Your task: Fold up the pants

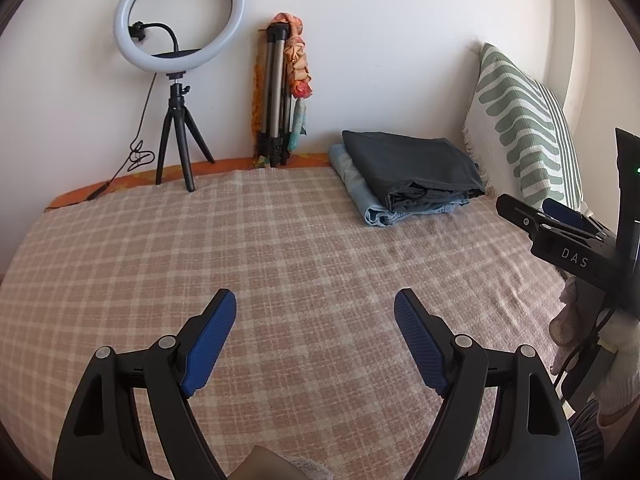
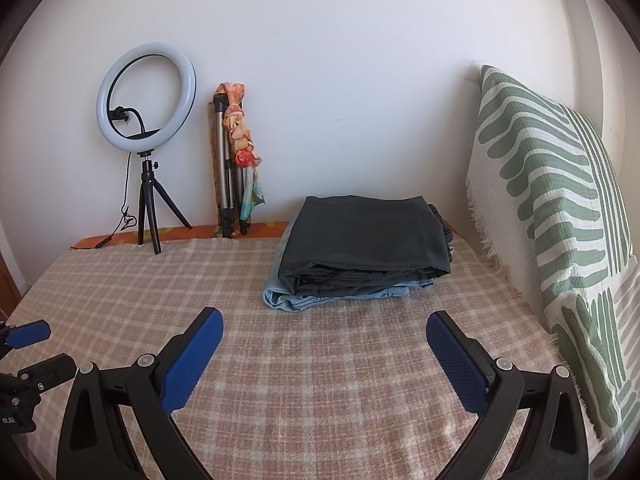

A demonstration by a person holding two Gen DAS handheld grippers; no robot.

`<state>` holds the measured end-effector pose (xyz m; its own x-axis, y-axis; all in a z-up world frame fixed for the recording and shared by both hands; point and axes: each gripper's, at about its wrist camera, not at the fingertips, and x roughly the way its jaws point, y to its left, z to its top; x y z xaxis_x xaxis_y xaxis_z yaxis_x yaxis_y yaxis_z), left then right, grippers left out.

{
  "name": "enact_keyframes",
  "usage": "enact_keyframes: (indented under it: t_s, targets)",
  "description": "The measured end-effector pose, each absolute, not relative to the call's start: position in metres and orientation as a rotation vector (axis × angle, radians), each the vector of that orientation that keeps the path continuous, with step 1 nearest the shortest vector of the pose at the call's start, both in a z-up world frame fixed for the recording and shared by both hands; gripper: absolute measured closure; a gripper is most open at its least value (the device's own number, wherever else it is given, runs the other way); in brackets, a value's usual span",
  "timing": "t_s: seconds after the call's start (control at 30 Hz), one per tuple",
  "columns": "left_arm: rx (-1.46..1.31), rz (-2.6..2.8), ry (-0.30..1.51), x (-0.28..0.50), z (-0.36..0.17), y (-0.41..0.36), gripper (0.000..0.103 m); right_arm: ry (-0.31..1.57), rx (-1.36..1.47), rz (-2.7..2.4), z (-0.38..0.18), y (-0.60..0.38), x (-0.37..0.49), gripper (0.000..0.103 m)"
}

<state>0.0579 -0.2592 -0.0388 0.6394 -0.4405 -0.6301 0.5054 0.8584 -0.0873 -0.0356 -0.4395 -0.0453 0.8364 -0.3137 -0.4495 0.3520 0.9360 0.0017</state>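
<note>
Folded dark grey pants (image 1: 412,166) (image 2: 364,236) lie on top of folded light blue jeans (image 1: 360,196) (image 2: 316,298), stacked at the far right of the bed near the wall. My left gripper (image 1: 315,306) is open over the bare checked blanket, well short of the stack, with nothing between its blue pads. My right gripper (image 2: 324,326) is also open and empty, pointing at the stack from just in front of it. The right gripper (image 1: 560,224) shows at the right edge of the left wrist view; the left gripper's fingertips (image 2: 28,332) show at the left edge of the right wrist view.
A pink-and-cream checked blanket (image 1: 280,248) (image 2: 312,380) covers the bed. A green-and-white striped pillow (image 1: 524,128) (image 2: 560,220) leans against the right wall. A ring light on a small tripod (image 1: 178,28) (image 2: 146,92) and a folded tripod with a scarf (image 1: 280,92) (image 2: 234,164) stand against the back wall.
</note>
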Motion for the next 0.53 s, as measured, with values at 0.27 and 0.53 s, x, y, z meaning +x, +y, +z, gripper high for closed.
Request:
enact_keyframes:
  t_s: [0.27,0.53]
  targets:
    - [0.100,-0.540,0.684,0.0576,-0.0384,-0.2608,0.022,0.460,0.089,-0.350,-0.0461,-0.4385,-0.0345,0.000]
    - [0.111,-0.524,0.647,0.0580,-0.0383,-0.2579,0.022,0.468,0.089,-0.344,-0.0478,-0.4382,-0.0333,0.000]
